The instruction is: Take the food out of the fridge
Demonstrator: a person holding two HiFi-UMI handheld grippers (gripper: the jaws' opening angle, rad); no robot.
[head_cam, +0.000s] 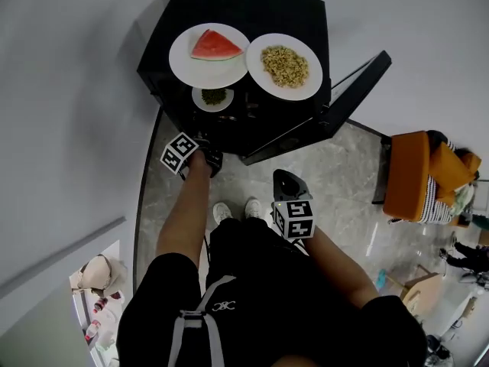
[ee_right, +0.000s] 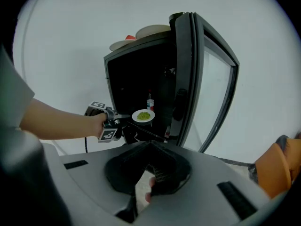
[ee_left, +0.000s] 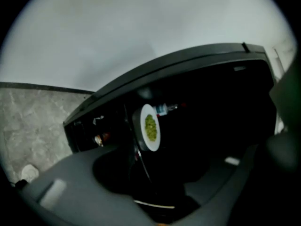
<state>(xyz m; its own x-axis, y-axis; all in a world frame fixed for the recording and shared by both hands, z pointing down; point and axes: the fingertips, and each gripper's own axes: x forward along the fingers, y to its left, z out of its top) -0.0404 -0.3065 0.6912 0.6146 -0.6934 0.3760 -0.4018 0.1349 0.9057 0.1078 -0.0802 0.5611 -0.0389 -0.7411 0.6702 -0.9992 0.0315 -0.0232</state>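
A small black fridge [head_cam: 229, 6] stands with its door [head_cam: 336, 105] swung open to the right. Inside, on a shelf, sits a small white plate of green food [head_cam: 212, 98] [ee_left: 150, 127] [ee_right: 143, 116], with a small bottle [ee_right: 150, 103] behind it. On the fridge's top rest a plate with a watermelon slice [head_cam: 210, 52] and a plate of pale grains [head_cam: 284, 66]. My left gripper [head_cam: 208, 159] [ee_right: 123, 117] is at the fridge's opening, just left of the green plate, open and empty. My right gripper [head_cam: 284, 180] [ee_right: 150, 145] hangs back in front of the fridge, shut, holding nothing.
The fridge stands against a white wall [head_cam: 69, 90] on a grey stone floor [head_cam: 336, 174]. Other small items [ee_left: 99, 139] sit in the fridge's dark interior. An orange chair [head_cam: 416, 174] with a seated person is at the right. My feet [head_cam: 237, 209] are just before the fridge.
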